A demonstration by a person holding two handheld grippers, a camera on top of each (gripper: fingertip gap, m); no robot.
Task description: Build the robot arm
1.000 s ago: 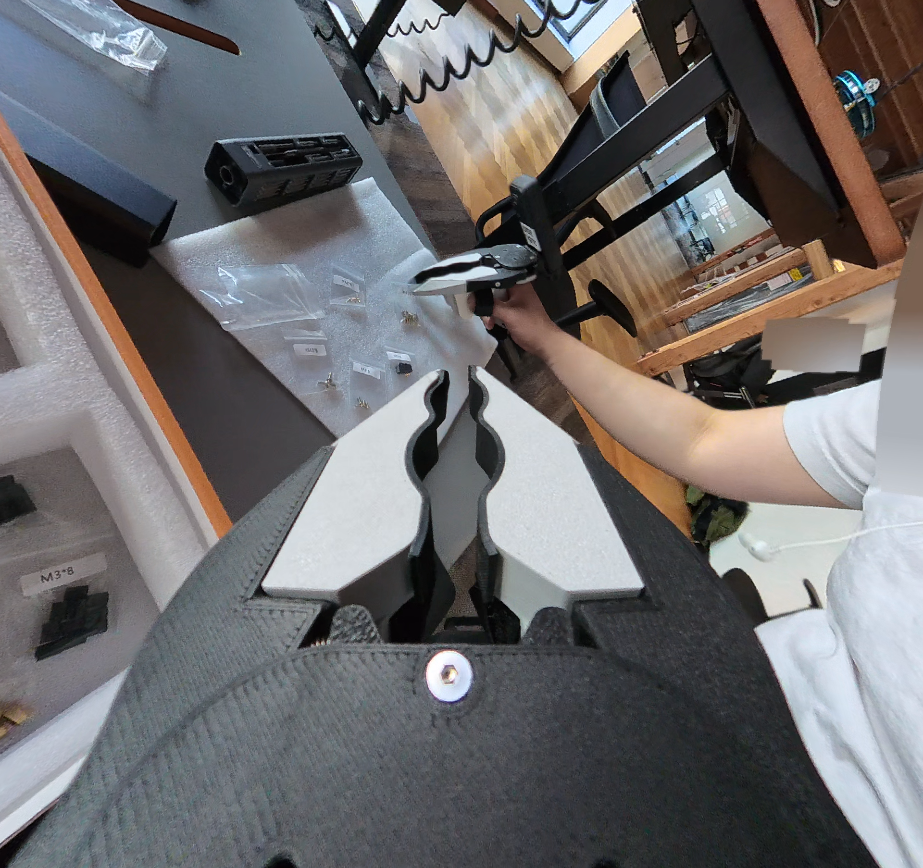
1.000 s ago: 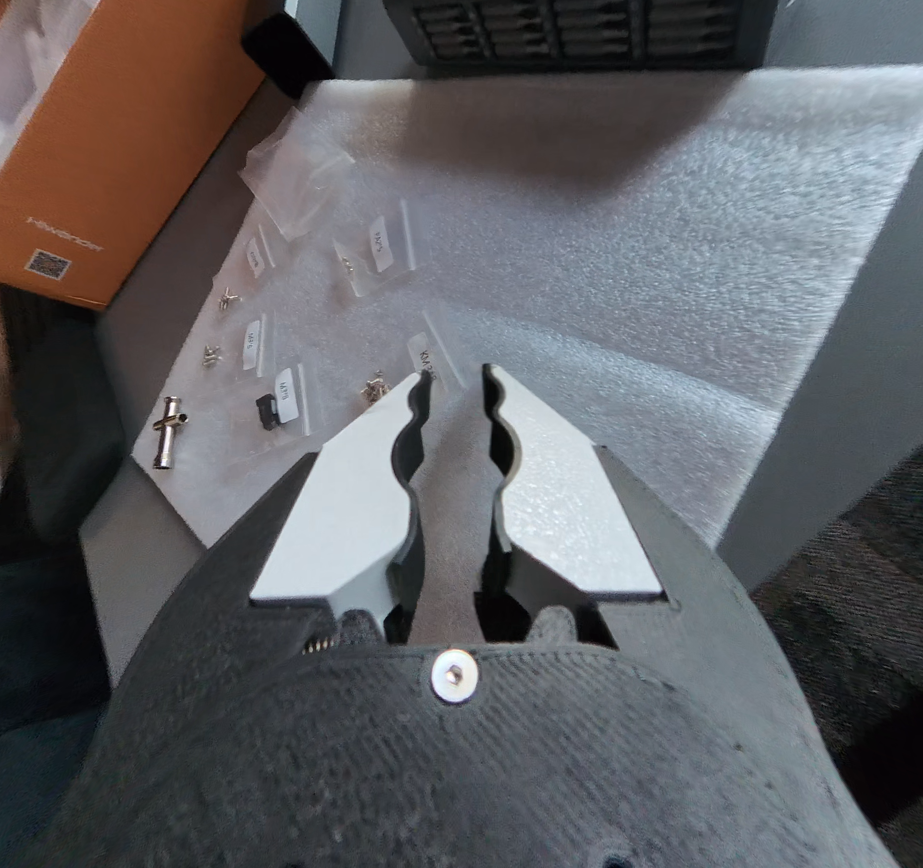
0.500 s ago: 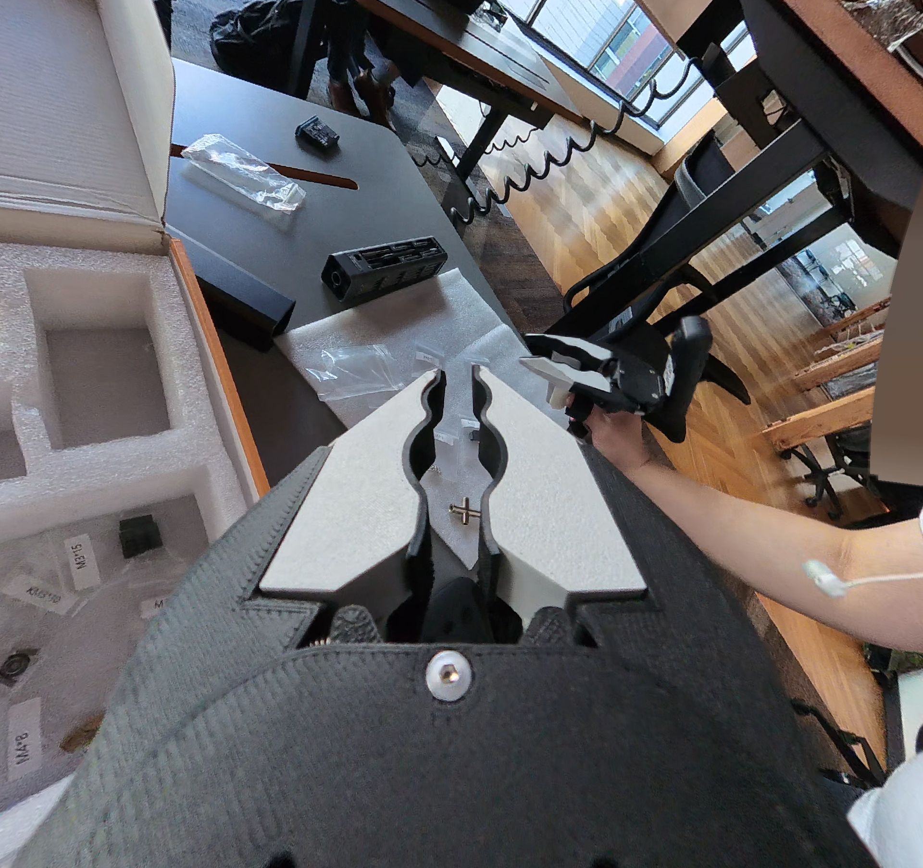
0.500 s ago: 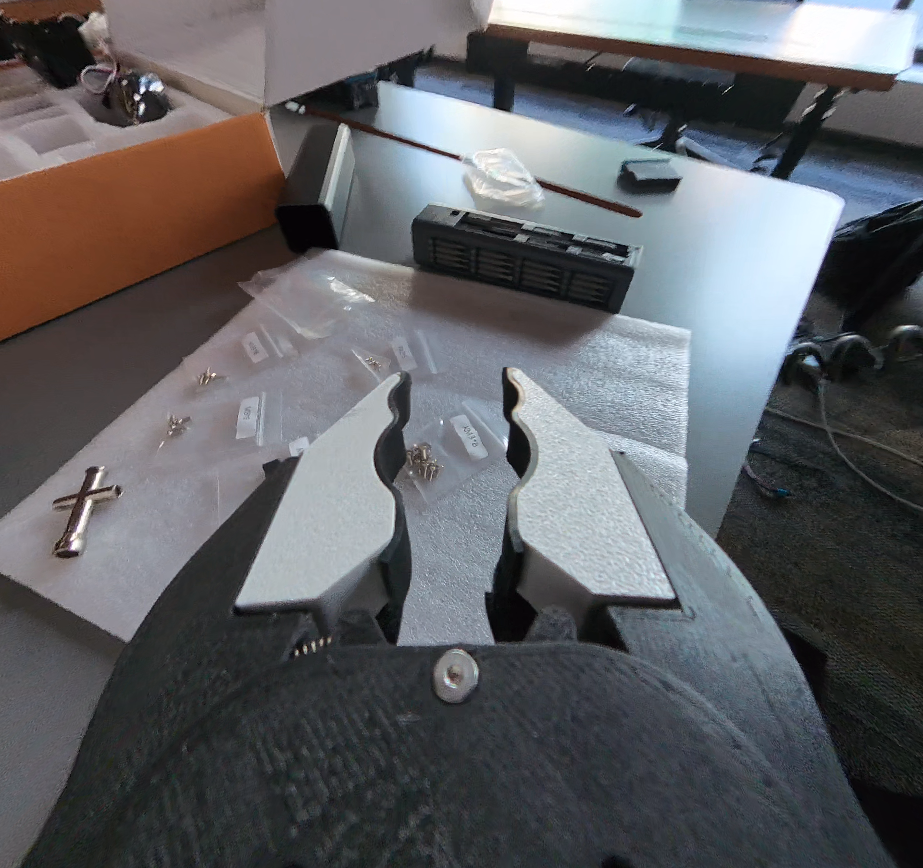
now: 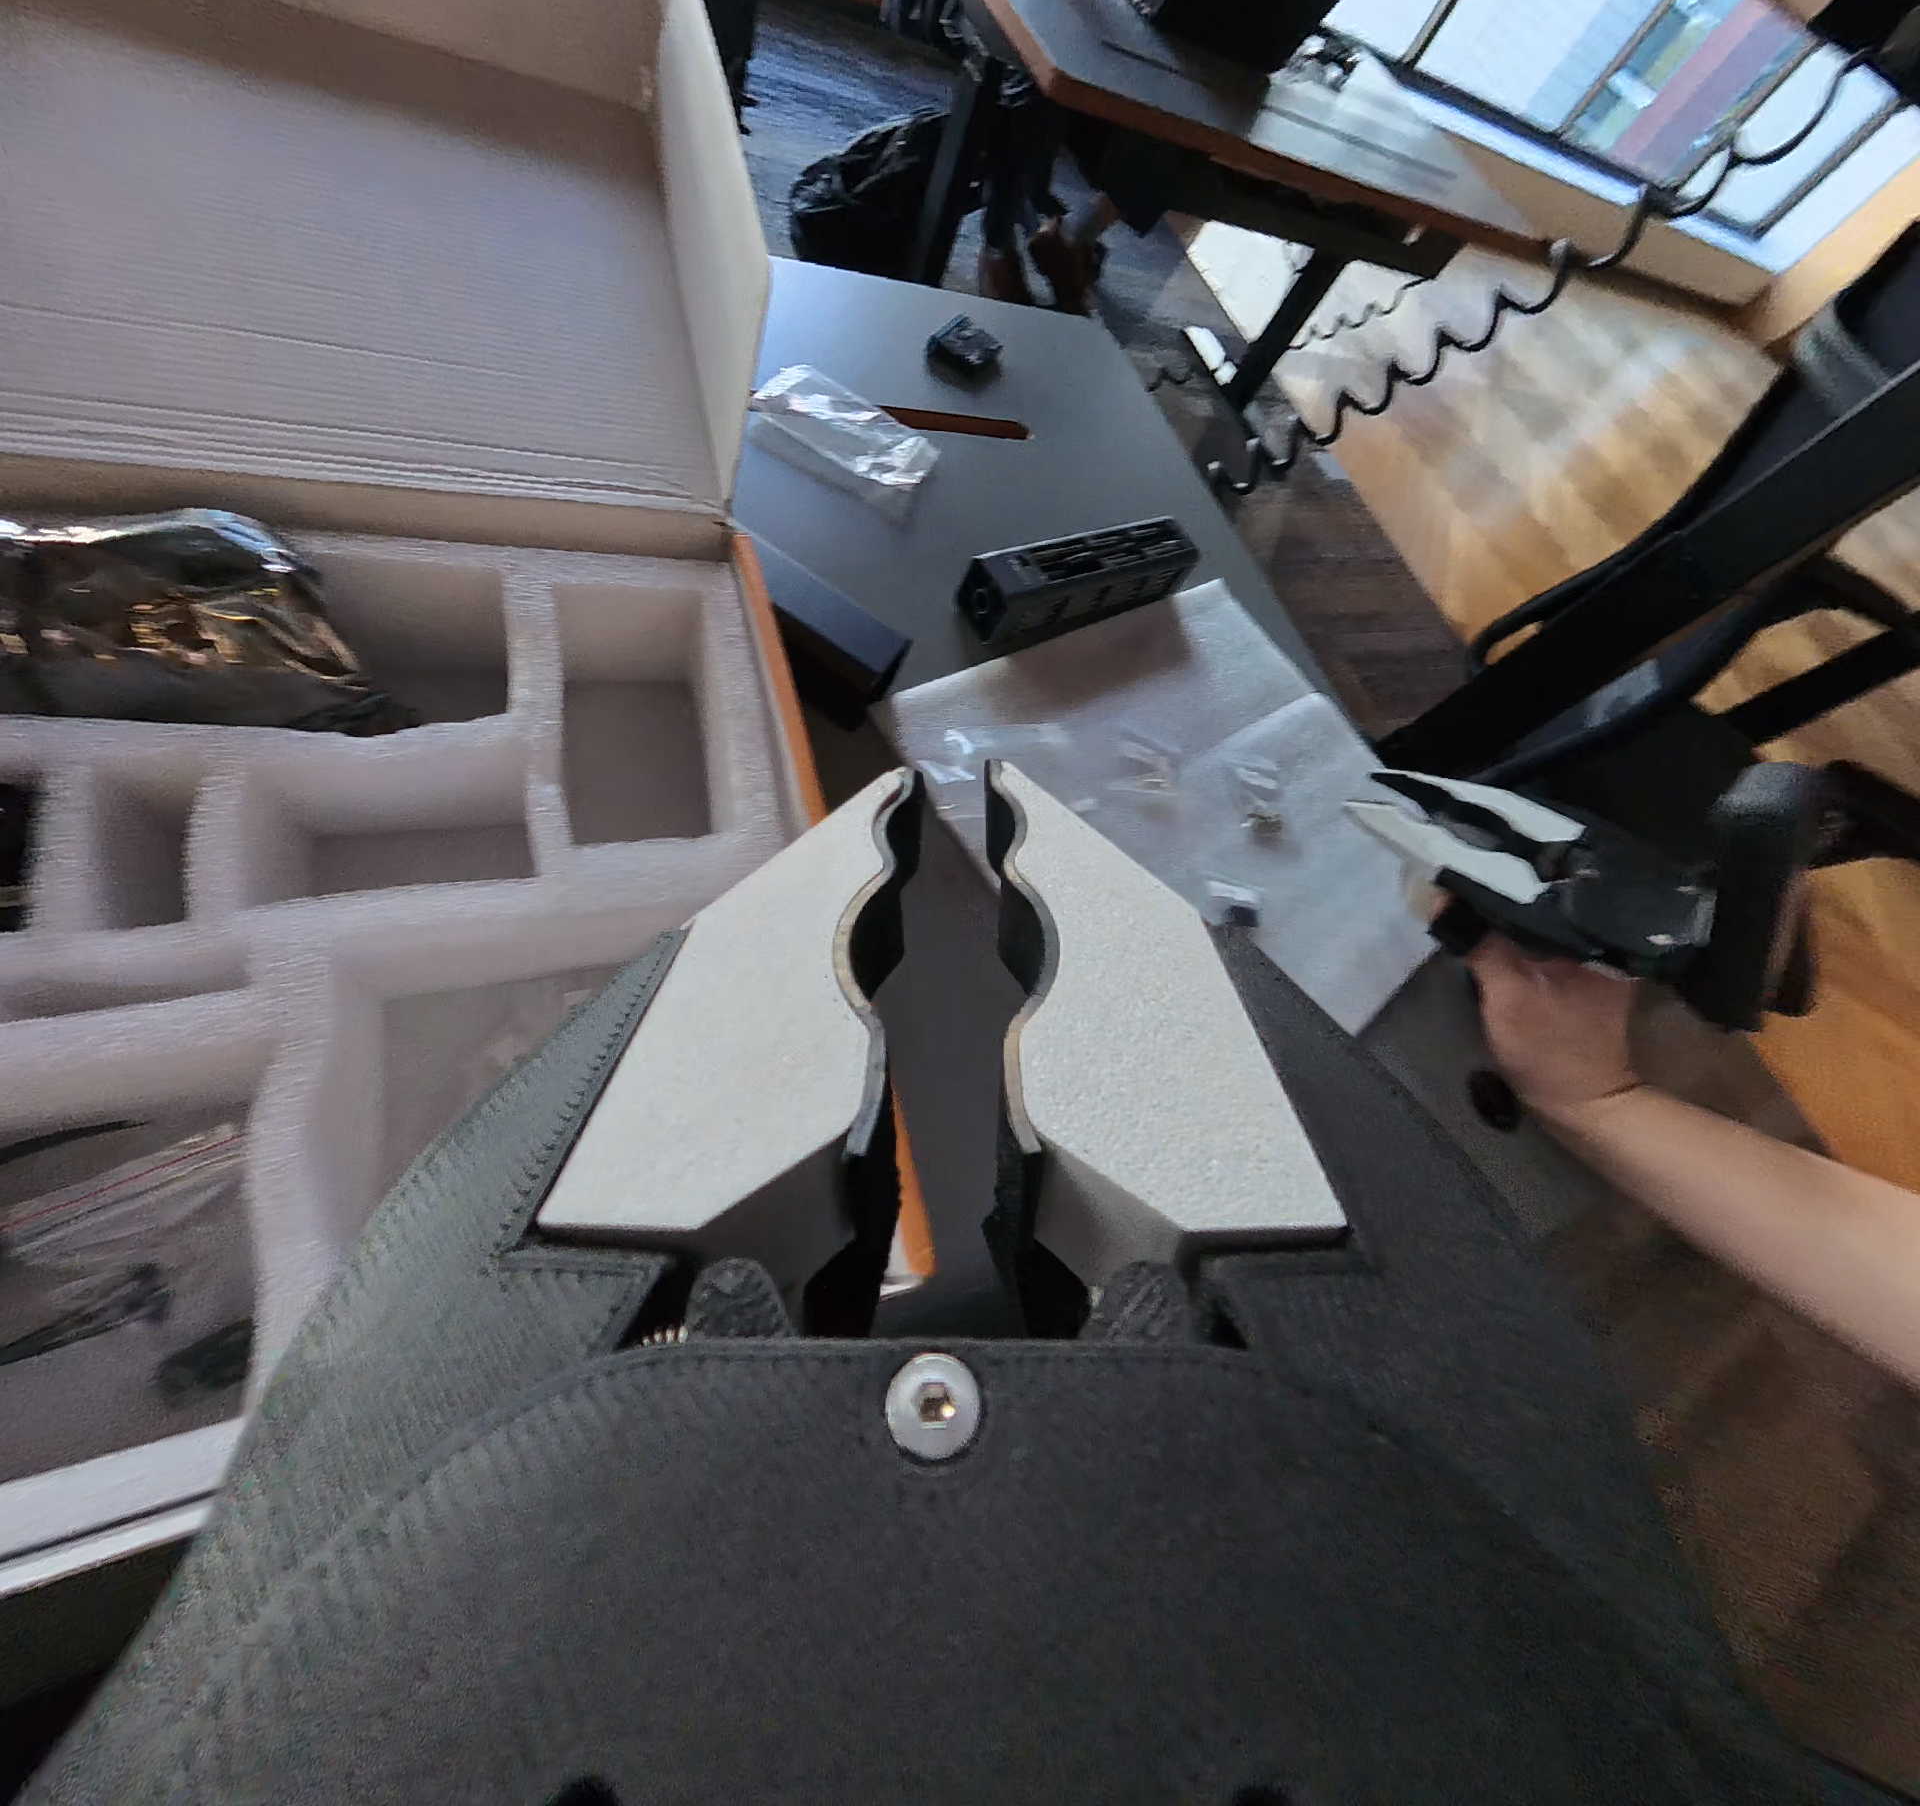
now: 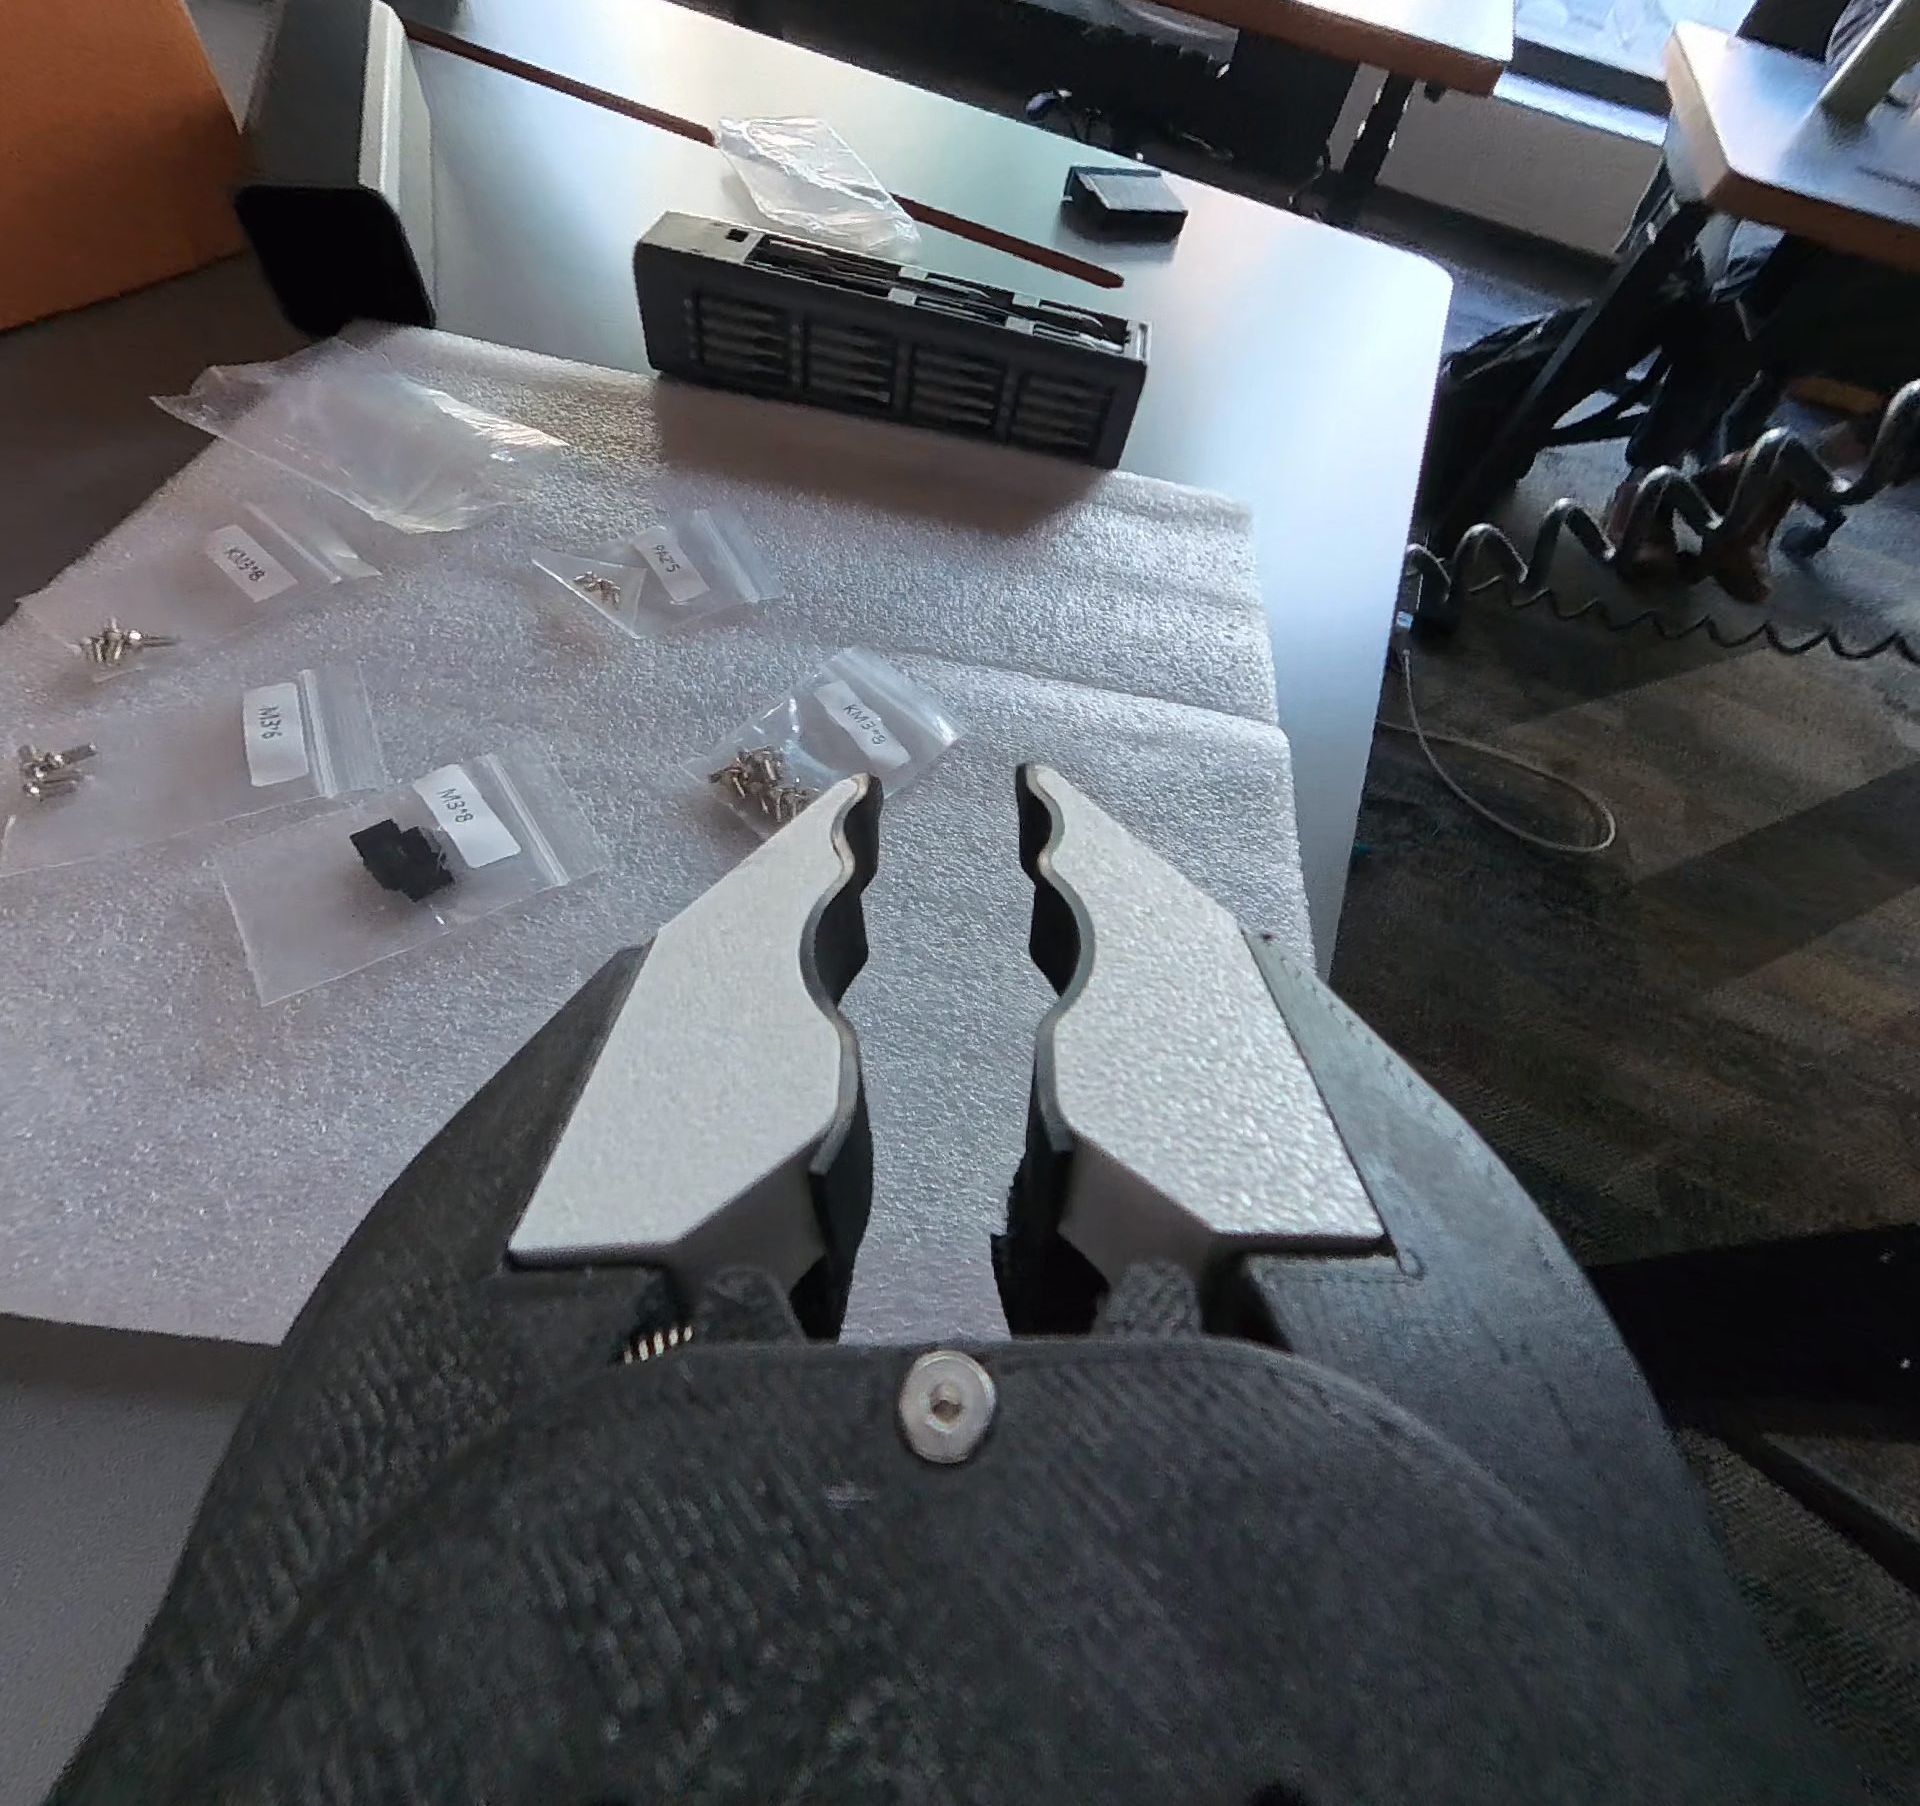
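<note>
My left gripper (image 5: 953,782) is open by a narrow gap and holds nothing. It hovers over the orange edge of an open box (image 5: 774,676) with a white foam insert (image 5: 416,883). My right gripper (image 6: 948,795) is open and empty, low over a white foam sheet (image 6: 1039,613). Its left fingertip is next to a small clear bag of silver screws (image 6: 821,748). A bag of black parts (image 6: 410,857) lies further left. In the left wrist view a hand holds the right gripper (image 5: 1371,795) at the foam sheet's (image 5: 1299,748) right edge.
Several small labelled screw bags (image 6: 665,572) lie on the sheet. A black bit case (image 6: 894,354) sits at its far edge, a black box (image 6: 343,156) to the left. A clear bag (image 6: 810,167) and a small black part (image 6: 1127,198) lie beyond. The table edge (image 6: 1382,561) drops to carpet on the right. The gap from one gripper's tips to the other's is roughly 40 cm. From my right tips it is roughly 20 cm to the black bit case (image 6: 894,354); from my left, 40 cm. It turns up in the left wrist view (image 5: 1108,589) as well.
The left view has swung left toward the open box. The right gripper has moved right along the foam sheet and the cross-shaped metal tool has left its view. Both stay open and empty.
</note>
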